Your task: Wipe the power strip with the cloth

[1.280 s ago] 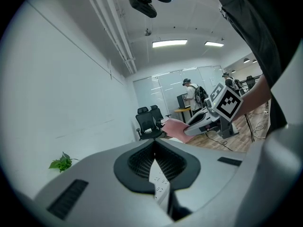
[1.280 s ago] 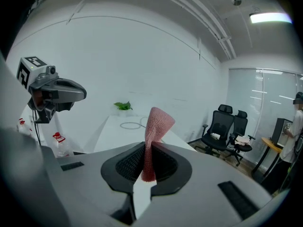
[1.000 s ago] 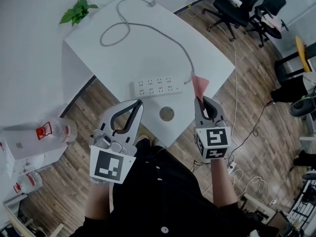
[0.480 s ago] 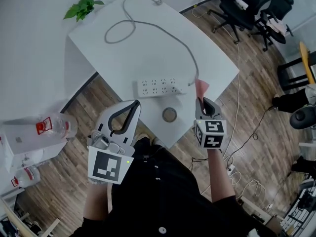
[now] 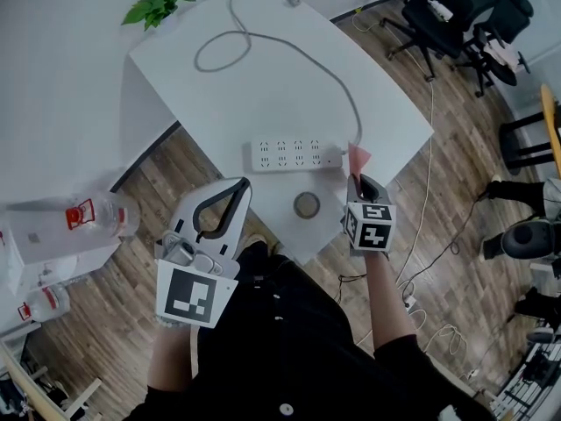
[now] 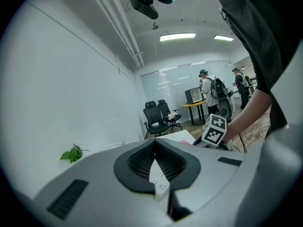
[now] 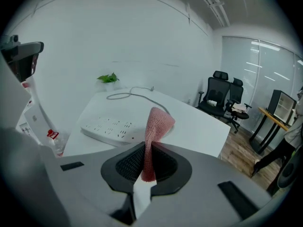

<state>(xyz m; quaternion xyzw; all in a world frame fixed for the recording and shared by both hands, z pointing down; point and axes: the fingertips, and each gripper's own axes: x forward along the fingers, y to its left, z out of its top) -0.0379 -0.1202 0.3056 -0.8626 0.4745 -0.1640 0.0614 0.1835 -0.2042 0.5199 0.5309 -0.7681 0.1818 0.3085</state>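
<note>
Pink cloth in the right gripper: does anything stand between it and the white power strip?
Nothing visible does. The pink knitted cloth, clamped in the right gripper, is beside the right end of the white power strip; the round grey ring lies off that path.

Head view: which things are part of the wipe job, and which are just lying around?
Job:
- cloth, held in the right gripper
- power strip

Lying about:
- ring
- plant
- bottle
- chairs
</note>
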